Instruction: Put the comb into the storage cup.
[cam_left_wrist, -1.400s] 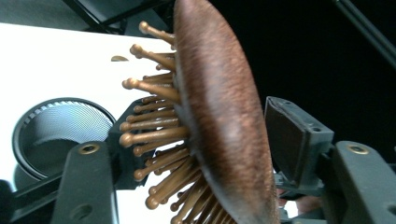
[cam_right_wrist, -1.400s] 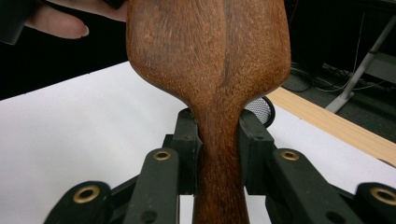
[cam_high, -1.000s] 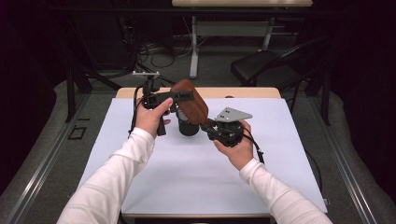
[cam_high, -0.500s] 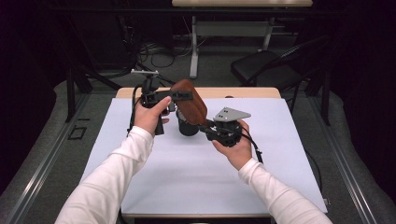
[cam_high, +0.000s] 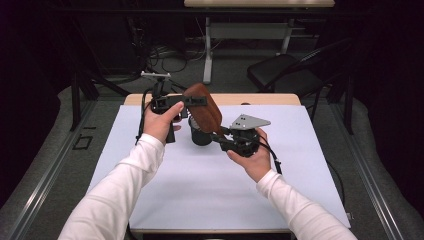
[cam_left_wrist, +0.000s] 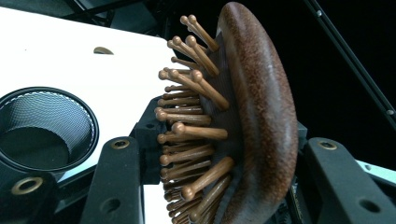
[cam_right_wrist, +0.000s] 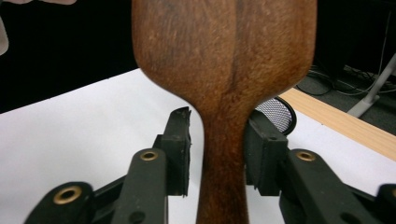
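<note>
Handover underway: left hand-held gripper (cam_high: 192, 101) clamped on brown wooden paddle hairbrush (cam_high: 204, 109); right hand-held gripper (cam_high: 223, 138) just loosened, jaws astride handle, above black mesh cup (cam_high: 199, 135).

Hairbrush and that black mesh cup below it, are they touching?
Apart. The left gripper view shows a strip of white table between the hairbrush bristles and the rim of the cup.
</note>
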